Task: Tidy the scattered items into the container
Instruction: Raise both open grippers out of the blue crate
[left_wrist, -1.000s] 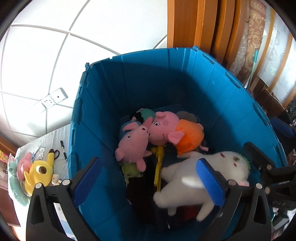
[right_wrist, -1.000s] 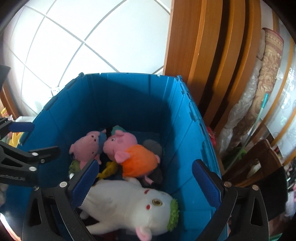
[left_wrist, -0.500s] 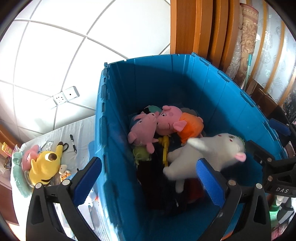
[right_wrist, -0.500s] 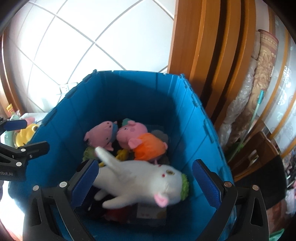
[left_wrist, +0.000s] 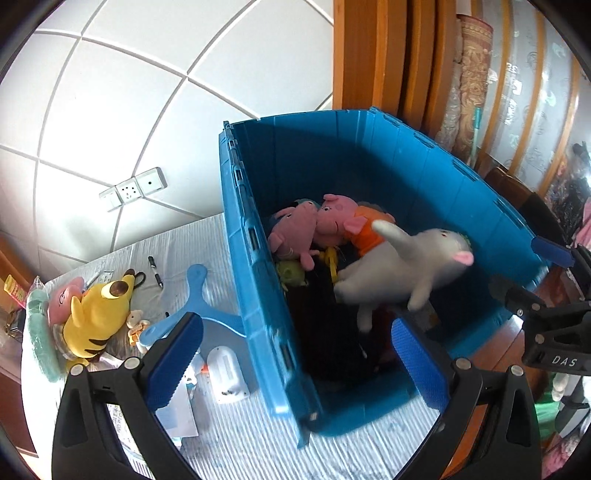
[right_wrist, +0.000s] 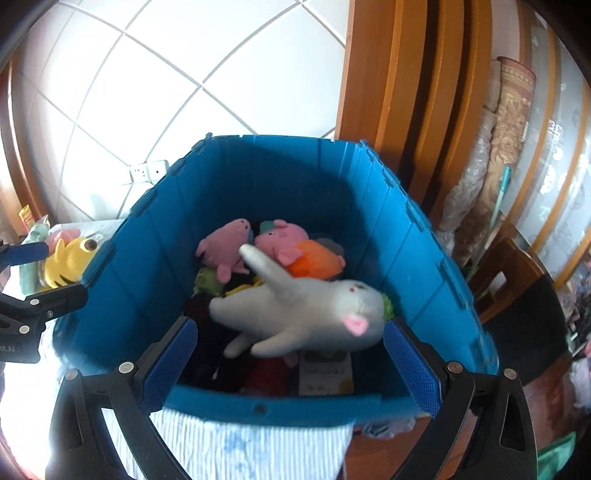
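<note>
Toys fill the blue bin (left_wrist: 436, 192) at the far end of the table (left_wrist: 229, 439): a white plush (right_wrist: 303, 314) lies on top of the pile, blurred in both views, with two pink pig plushes (right_wrist: 225, 251) behind it and a small green one (left_wrist: 291, 273) against the bin's left wall. I can see dark items and a printed card (right_wrist: 325, 369) under the white plush.

My left gripper (left_wrist: 295, 362) is spread wide and holds nothing — its fingers straddle the bin's left wall, one blue pad (left_wrist: 173, 358) over the table, the other over the bin. My right gripper (right_wrist: 291, 365) is also wide open and empty, hovering at the bin's near rim with the white plush between its pads in the picture.

Outside the bin, on the table to its left, lie a yellow striped plush (left_wrist: 96, 317), a pink toy (left_wrist: 62, 302) beside it, a blue plastic piece (left_wrist: 195, 299), a white device (left_wrist: 225, 373) and a pen (left_wrist: 155, 271).
</note>
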